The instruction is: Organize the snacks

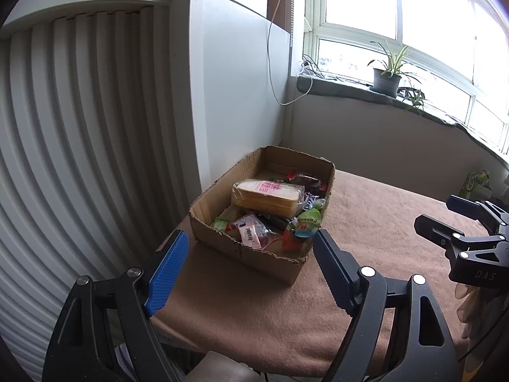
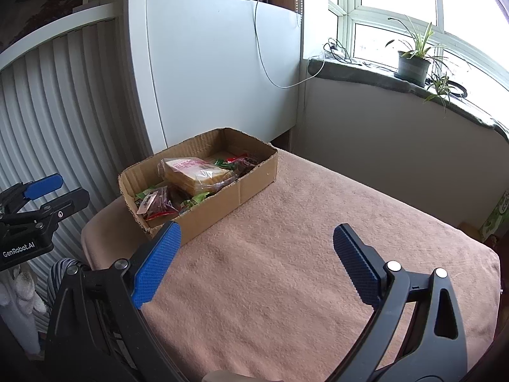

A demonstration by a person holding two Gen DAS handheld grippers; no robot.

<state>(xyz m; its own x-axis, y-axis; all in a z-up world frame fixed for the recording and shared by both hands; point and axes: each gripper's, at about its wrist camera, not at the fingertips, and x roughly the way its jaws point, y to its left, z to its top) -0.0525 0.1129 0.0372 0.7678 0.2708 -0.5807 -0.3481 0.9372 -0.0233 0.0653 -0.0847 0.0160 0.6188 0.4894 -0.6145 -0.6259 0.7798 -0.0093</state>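
Note:
A shallow cardboard box [image 1: 222,187] [image 2: 254,178] stands at the far left corner of a table under a tan cloth [image 1: 366,222] [image 2: 302,238]. It holds a wrapped loaf of sliced bread [image 1: 270,195] [image 2: 194,175], a dark red snack pack [image 1: 251,232] [image 2: 159,203], a green pouch [image 1: 307,222] and other small packets. My left gripper [image 1: 251,243] is open and empty, just in front of the box's near end. My right gripper [image 2: 257,234] is open and empty over the bare cloth, right of the box. Each gripper shows at the edge of the other's view [image 1: 445,219] [image 2: 60,191].
A white ribbed radiator cover [image 1: 79,143] stands left of the table. A white cabinet panel [image 2: 222,63] with a hanging cable is behind the box. A window sill [image 2: 413,79] with potted plants [image 1: 386,78] runs along the right wall. A green carton [image 2: 496,213] sits far right.

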